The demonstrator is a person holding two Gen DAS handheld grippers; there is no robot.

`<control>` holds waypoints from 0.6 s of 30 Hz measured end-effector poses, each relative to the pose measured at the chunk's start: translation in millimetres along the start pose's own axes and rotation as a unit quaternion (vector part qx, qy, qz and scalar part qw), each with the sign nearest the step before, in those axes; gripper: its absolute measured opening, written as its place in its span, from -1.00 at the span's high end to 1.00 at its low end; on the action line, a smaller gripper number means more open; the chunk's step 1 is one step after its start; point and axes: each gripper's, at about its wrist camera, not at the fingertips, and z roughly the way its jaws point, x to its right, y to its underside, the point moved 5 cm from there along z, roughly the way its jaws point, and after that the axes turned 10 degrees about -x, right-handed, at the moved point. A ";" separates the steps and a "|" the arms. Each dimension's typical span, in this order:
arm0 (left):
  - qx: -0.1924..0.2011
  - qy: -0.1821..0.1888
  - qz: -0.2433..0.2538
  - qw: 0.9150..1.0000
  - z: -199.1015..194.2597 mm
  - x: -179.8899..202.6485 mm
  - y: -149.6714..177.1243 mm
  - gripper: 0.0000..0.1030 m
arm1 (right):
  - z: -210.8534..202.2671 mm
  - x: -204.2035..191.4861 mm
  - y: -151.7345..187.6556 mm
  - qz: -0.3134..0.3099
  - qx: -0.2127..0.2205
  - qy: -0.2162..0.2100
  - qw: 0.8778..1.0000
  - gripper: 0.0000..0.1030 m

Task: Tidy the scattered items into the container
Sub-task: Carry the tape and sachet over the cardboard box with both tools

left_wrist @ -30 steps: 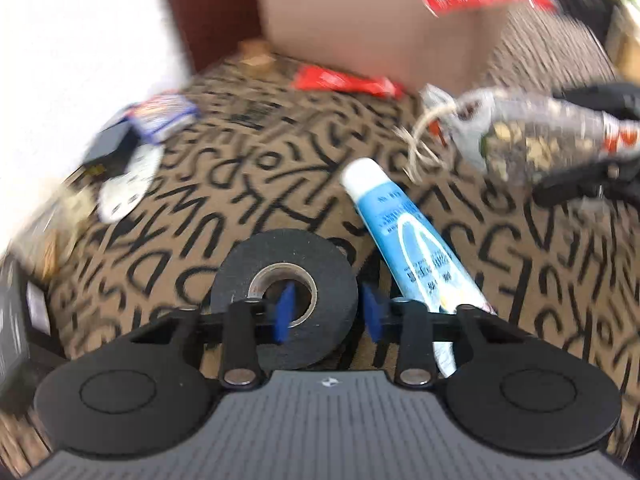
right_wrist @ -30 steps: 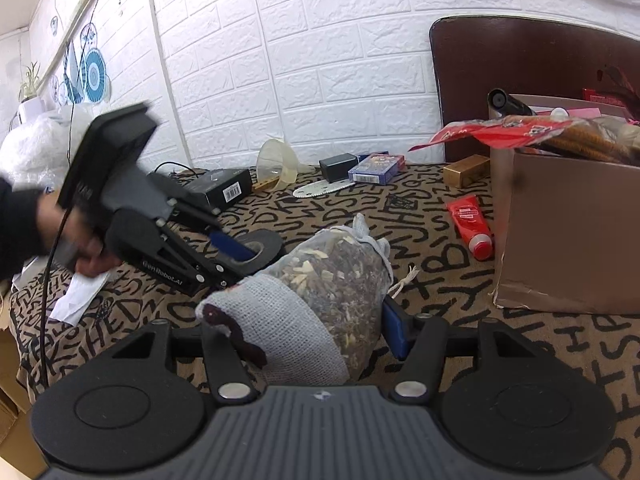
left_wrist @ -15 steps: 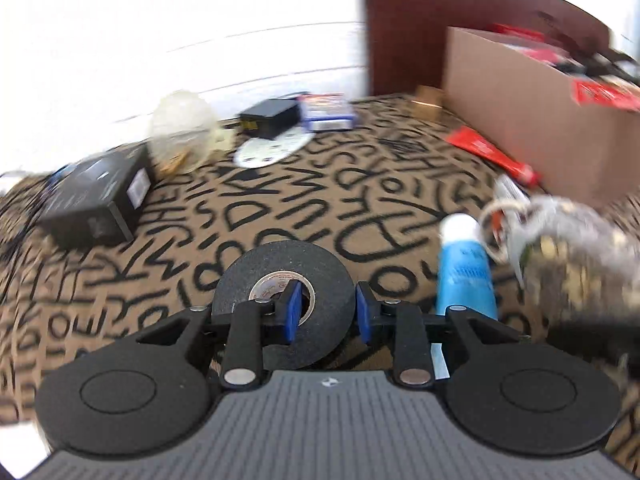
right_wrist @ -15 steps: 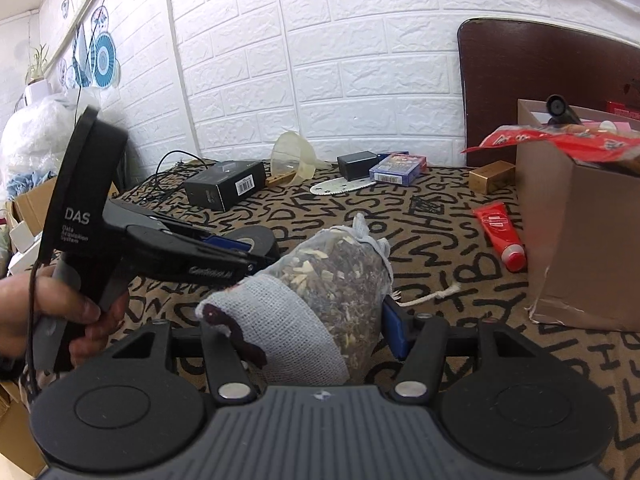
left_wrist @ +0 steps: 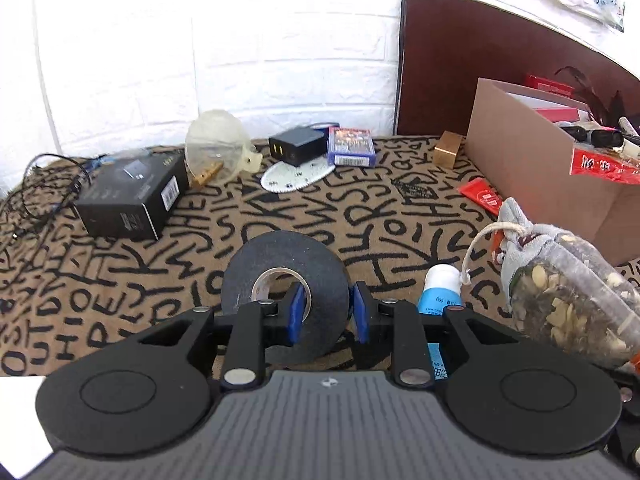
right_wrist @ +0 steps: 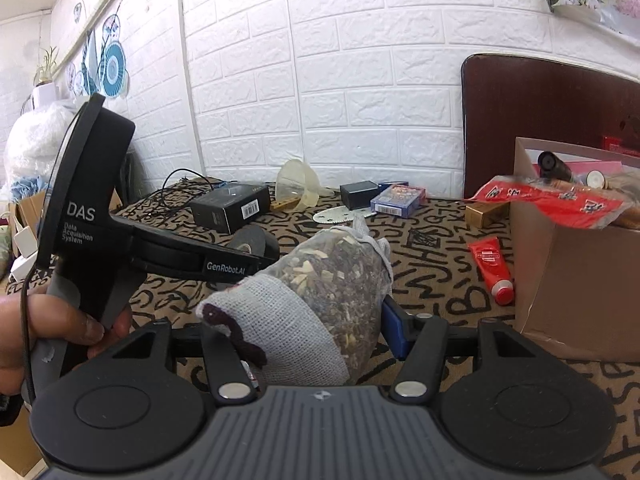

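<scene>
My left gripper (left_wrist: 326, 314) is shut on the right side of a black tape roll (left_wrist: 284, 276), one blue pad inside the core, one outside; the roll is tilted up off the patterned table. My right gripper (right_wrist: 316, 320) is shut on a mesh herb sachet (right_wrist: 332, 280), held above the table; the sachet also shows in the left wrist view (left_wrist: 568, 296). The cardboard box (right_wrist: 576, 276), with several items inside, stands at the right. A blue and white tube (left_wrist: 440, 292) lies by the left gripper. A red tube (right_wrist: 490, 266) lies beside the box.
At the back stand a black box (left_wrist: 132, 196), a clear funnel (left_wrist: 218, 152), a black charger (left_wrist: 296, 146), a card pack (left_wrist: 351, 146), a white disc (left_wrist: 296, 176) and a small gold box (left_wrist: 448, 150). Cables (left_wrist: 40, 184) lie far left. A dark chair back (right_wrist: 548, 120) stands behind the box.
My left gripper has closed on the tape roll, tilted it up and swung its view toward the back wall. My right gripper with the sachet has moved slightly toward the box.
</scene>
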 end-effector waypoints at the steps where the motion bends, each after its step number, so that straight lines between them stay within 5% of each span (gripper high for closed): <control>1: 0.003 -0.001 -0.001 1.000 -2.6 0.3 -0.9 0.48 | -1.2 0.4 0.3 0.001 0.001 0.000 1.000 -0.10; 18: 0.045 -0.016 -0.014 0.999 -36.7 9.4 -14.1 0.48 | -24.1 9.3 1.2 0.008 0.018 0.012 1.000 -0.11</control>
